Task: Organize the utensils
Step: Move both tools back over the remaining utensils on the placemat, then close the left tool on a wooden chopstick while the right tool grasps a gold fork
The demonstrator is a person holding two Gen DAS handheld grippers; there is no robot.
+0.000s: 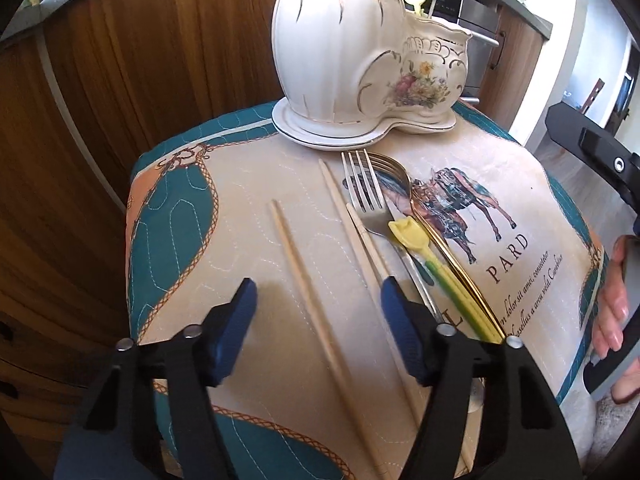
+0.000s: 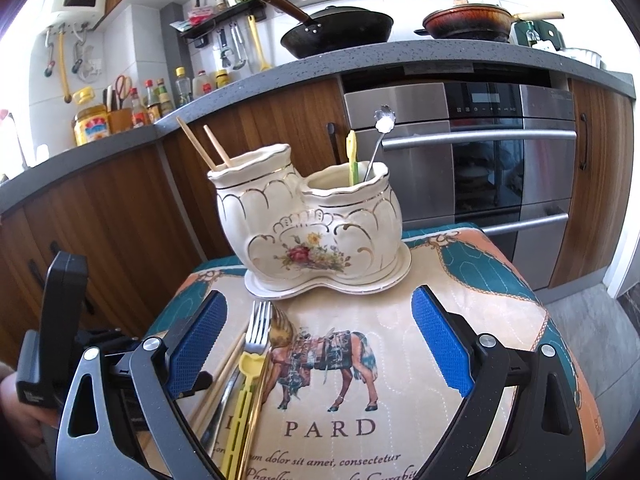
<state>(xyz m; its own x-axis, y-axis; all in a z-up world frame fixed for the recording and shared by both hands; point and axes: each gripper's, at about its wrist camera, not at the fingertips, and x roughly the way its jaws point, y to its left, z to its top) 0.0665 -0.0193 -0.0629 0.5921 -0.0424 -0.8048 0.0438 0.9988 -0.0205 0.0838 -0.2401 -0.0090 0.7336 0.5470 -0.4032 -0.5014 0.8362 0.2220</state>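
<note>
Left tongs (image 1: pixel 316 292) open astride lone chopstick (image 1: pixel 304 276); fork (image 1: pixel 366 196), spoon crowd right pad. Right tongs (image 2: pixel 320 344) open, empty.

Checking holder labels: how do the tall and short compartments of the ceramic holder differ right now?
The tall compartment holds two wooden chopsticks; the short compartment holds a yellow-green utensil and a flower-ended metal spoon. The tall one's rim sits higher. The floral motif sits mainly on the short one. Both are cream with gold trim and share one saucer.
</note>
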